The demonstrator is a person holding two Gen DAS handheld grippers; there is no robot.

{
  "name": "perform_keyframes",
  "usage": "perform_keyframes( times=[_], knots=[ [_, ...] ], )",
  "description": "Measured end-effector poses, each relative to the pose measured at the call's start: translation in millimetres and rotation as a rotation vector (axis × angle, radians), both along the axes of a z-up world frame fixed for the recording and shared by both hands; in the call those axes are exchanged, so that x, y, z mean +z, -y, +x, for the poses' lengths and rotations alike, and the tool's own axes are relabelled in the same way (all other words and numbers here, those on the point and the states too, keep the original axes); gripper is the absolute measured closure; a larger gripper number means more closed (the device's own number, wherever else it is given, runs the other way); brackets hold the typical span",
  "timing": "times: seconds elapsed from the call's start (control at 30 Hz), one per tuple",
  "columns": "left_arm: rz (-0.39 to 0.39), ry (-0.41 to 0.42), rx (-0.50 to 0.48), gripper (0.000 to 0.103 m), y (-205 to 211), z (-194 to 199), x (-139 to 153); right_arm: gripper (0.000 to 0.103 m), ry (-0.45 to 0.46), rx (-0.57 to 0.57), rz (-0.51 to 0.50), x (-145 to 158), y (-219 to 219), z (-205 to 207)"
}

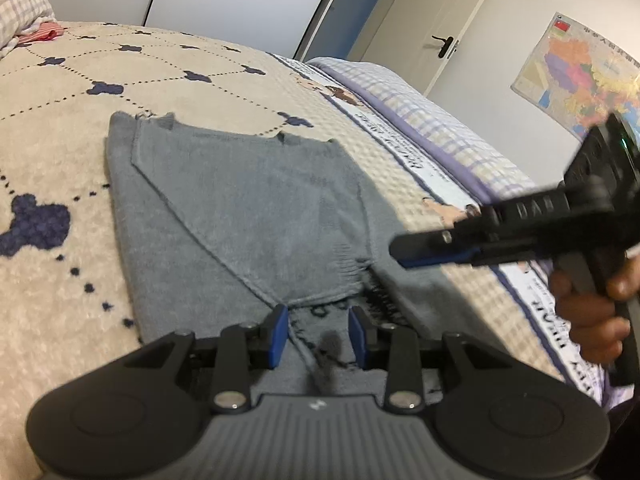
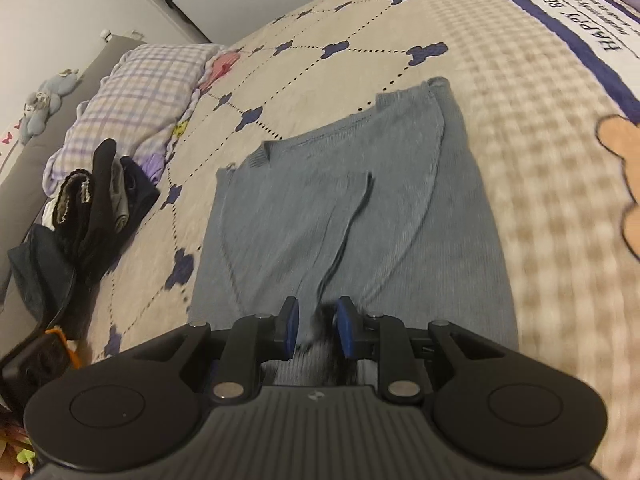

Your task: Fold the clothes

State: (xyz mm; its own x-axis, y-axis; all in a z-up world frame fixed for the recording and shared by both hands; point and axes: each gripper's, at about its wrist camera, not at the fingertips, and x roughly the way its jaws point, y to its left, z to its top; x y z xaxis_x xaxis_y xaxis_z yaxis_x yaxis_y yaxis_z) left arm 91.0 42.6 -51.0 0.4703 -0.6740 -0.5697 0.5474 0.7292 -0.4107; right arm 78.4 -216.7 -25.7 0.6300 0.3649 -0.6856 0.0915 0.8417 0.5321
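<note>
A soft grey knitted sweater point(image 1: 248, 216) is spread, partly folded, on the cream patterned bedspread point(image 1: 60, 152). Both the left claw point(image 1: 318, 334) and right claw point(image 2: 317, 326) are held slightly parted, gripping nothing. Limp and light, it is best pinched at a hem corner.

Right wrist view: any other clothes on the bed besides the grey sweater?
Yes, a pile of dark clothes lies left of the grey sweater, near the plaid pillow.

A patterned bedspread point(image 1: 200, 64), white door point(image 1: 432, 20) and wall map point(image 1: 580, 76).
</note>
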Motion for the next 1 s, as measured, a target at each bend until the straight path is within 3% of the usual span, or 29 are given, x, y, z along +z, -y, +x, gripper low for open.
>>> perform_keyframes(
  times=[0.2,0.4,0.67,1.0],
  knots=[
    [0.002,0.013,-0.008,0.068,-3.0,-16.6,13.8,0.078,-0.005,-0.072,-0.022,7.5,6.6,-42.5],
    [0.045,0.004,0.014,0.068,-14.6,-38.3,24.4,0.078,-0.020,-0.095,0.031,0.0,2.2,-81.7],
    [0.054,-0.054,0.100,0.068,-44.1,-63.3,30.7,0.078,-0.058,0.049,0.122,-20.4,-45.4,-113.3],
    [0.065,-0.112,0.134,0.068,-70.4,-104.1,13.8,0.078,-0.122,0.197,0.121,-34.8,-97.7,-138.7]
  ],
)
